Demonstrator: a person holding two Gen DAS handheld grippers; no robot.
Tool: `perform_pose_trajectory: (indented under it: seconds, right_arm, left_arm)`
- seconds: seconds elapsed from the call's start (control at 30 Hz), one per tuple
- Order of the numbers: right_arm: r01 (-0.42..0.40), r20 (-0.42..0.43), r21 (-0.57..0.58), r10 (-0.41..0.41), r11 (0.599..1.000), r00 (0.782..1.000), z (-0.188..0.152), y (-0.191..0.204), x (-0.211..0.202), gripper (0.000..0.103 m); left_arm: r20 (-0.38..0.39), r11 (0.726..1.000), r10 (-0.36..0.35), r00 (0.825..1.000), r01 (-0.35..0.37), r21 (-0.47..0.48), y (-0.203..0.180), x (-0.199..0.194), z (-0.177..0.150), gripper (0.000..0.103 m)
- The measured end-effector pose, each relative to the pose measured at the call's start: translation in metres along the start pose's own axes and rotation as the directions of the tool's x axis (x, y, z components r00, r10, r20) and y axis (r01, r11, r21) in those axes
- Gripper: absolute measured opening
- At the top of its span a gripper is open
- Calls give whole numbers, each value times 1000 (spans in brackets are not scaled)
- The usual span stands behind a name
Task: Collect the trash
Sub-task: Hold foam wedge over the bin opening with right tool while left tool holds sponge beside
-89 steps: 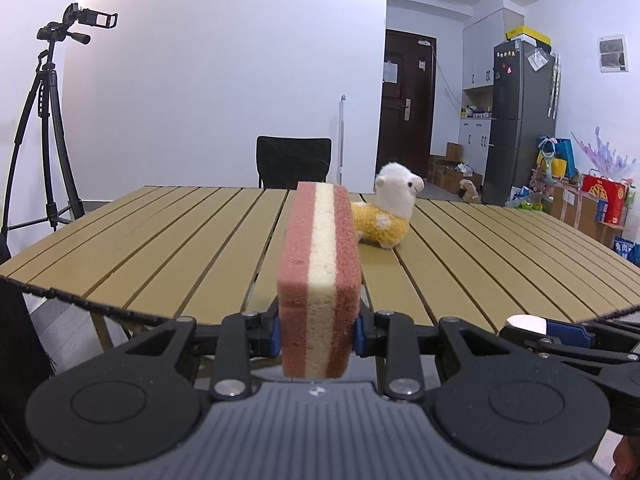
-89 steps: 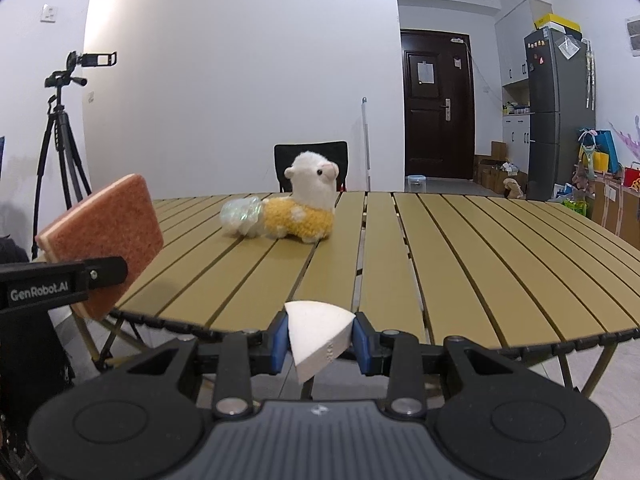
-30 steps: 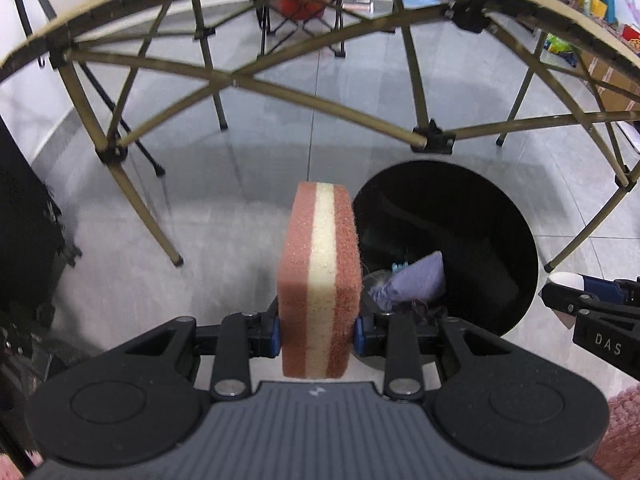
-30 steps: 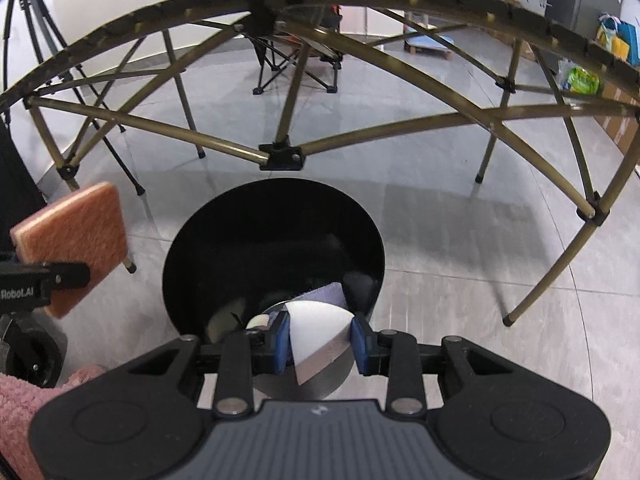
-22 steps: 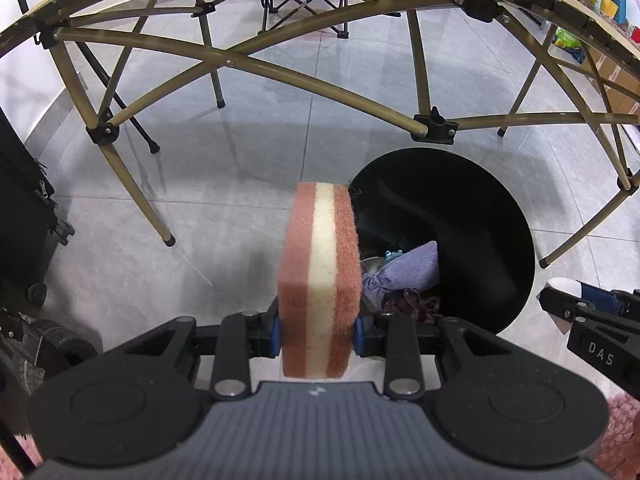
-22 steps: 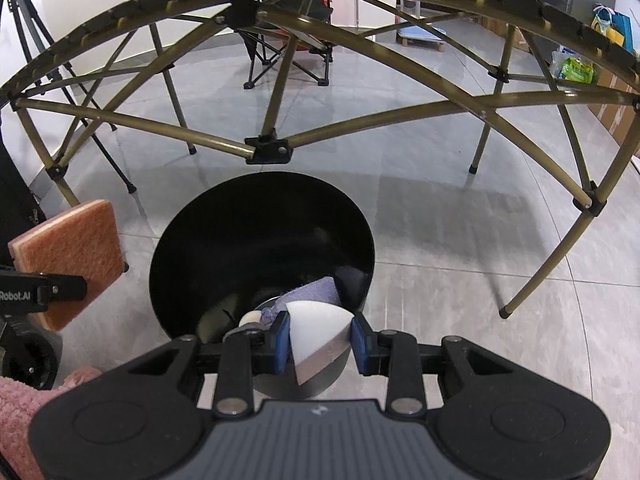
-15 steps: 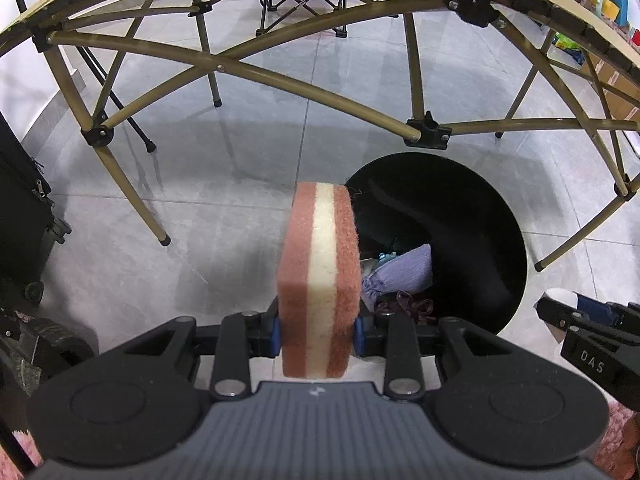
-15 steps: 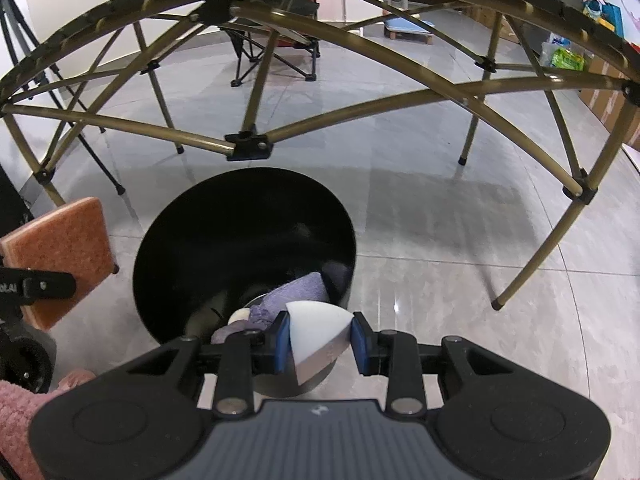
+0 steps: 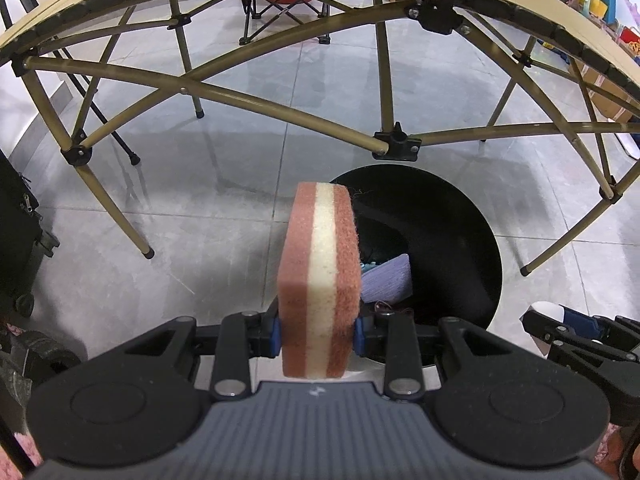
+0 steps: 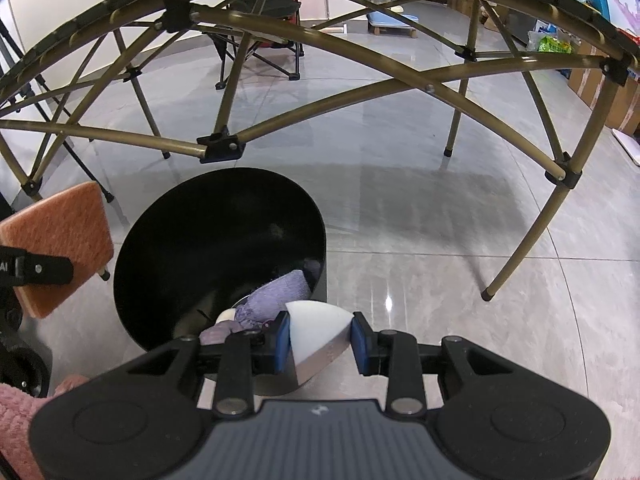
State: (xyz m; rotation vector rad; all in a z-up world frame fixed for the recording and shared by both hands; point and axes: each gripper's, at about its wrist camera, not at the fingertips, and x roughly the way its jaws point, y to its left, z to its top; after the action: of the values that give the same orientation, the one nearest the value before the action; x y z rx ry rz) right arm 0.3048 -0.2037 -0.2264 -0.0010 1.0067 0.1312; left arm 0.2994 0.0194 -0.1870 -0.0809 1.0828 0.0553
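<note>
A: Nearest first. What do the grippers hold?

B: The left gripper (image 9: pixel 318 330) has its blue pads clamped on a thick rectangular sponge (image 9: pixel 320 276), reddish-brown scouring layers on both faces and a cream foam band through the middle, standing on edge. The right gripper (image 10: pixel 318 342) is closed on a white wedge-shaped piece of foam (image 10: pixel 316 330), its rounded edge up and its point down.

A: And the container?

B: A round black trash bin (image 10: pixel 168 216) stands open on the grey tiled floor (image 10: pixel 420 240), just beyond both grippers and below them. The white wedge hangs over the bin's near rim; in the left wrist view the sponge sits at the bin's left edge, partly over the opening (image 9: pixel 440 220).

A: What is inside?

B: A crumpled lilac cloth (image 10: pixel 280 290) lies at the bottom, with a small pale round thing (image 10: pixel 227 315) beside it and some dark tangled bits I cannot make out.

A: Any writing?

B: On the left gripper's black finger, seen at the edge of the right wrist view, only the white letters "AI" (image 10: pixel 4 267) show. Nothing else is legible.

A: Farther out?

B: The folding table's olive metal legs and crossbars (image 10: pixel 320 108) arch over the bin, and behind them a black folding chair (image 10: pixel 256 32) stands on the floor.
</note>
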Motion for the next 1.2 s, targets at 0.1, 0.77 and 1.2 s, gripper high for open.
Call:
perform_pose_trajectory:
  seconds: [0.1, 0.77, 1.2]
  right_arm:
    - [-16, 2, 2, 16, 1000, 1000, 2, 2, 0, 31]
    - [-70, -49, -9, 70, 997, 996, 33, 44, 31, 31]
    - [-72, -110, -8, 71, 997, 991, 49, 70, 64, 31]
  left_arm:
    - [-8, 1000, 12, 1000, -12, -8, 4, 3, 0, 31]
    - [-30, 998, 17, 999, -19, -63, 23, 11, 6, 31]
    - [-66, 991, 25, 998, -33, -129, 52, 21, 10, 31]
